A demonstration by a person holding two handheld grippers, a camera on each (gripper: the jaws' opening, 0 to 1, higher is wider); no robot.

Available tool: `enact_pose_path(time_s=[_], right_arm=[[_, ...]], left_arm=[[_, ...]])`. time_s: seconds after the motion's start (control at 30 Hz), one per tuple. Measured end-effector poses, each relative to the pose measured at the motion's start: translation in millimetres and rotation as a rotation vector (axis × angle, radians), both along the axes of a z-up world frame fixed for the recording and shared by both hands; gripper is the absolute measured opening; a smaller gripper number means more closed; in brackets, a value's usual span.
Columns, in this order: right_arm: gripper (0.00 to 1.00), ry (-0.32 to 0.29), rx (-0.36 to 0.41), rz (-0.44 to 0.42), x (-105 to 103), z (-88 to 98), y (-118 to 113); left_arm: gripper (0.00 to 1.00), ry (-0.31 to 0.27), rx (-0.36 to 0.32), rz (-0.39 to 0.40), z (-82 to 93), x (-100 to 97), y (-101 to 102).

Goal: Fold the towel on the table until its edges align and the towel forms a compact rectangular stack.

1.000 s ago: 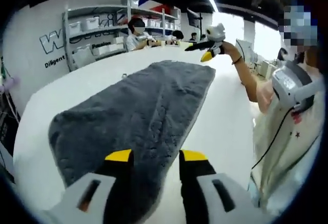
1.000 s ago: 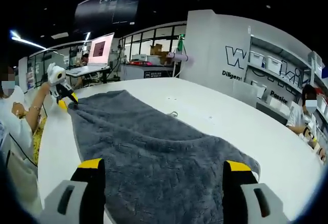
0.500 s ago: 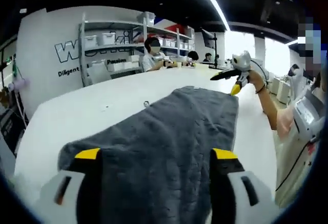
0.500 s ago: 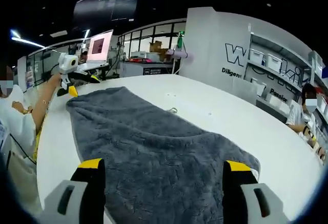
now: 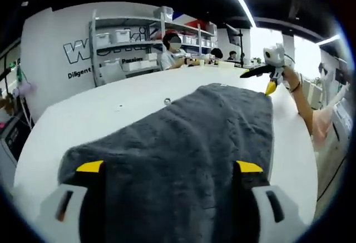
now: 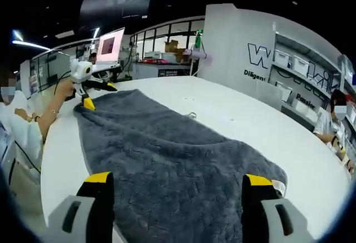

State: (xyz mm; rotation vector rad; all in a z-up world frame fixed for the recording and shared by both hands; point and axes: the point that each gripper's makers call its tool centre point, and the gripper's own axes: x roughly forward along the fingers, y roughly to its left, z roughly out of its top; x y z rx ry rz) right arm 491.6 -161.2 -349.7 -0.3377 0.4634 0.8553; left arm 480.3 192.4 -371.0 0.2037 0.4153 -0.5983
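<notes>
Both claws gape empty: left claw (image 5: 167,168) and right claw (image 6: 173,177) each poised over opposite ends of the gray towel (image 6: 167,159), spread flat on the tabletop (image 6: 233,120). Plush, limp, probably light; pinch end corners.

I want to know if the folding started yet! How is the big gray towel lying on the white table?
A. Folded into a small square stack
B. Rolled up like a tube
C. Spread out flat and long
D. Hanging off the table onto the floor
C: the gray towel lies spread out flat along the white table, with both grippers open at opposite ends.
</notes>
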Motion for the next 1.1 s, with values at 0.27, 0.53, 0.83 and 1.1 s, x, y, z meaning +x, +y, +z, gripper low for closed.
enact_pose_path(time_s=[0.27,0.53,0.83,1.1], right_arm=[[1.00,0.011,-0.001,-0.047,7,-2.7,-18],[1.00,0.005,-0.026,-0.065,0,-2.2,-37],[0.87,0.014,-0.059,-0.258,-22,-8.9,-116],[0.53,0.034,-0.053,-0.406,-45,-22.6,-173]], left_arm=[[0.99,-0.024,-0.038,0.060,5.7,2.1,19],[0.99,-0.013,-0.026,0.062,2.5,0.8,22],[0.99,-0.021,-0.004,0.079,1.7,-0.4,25],[0.99,-0.009,0.021,0.069,-1.8,-1.8,24]])
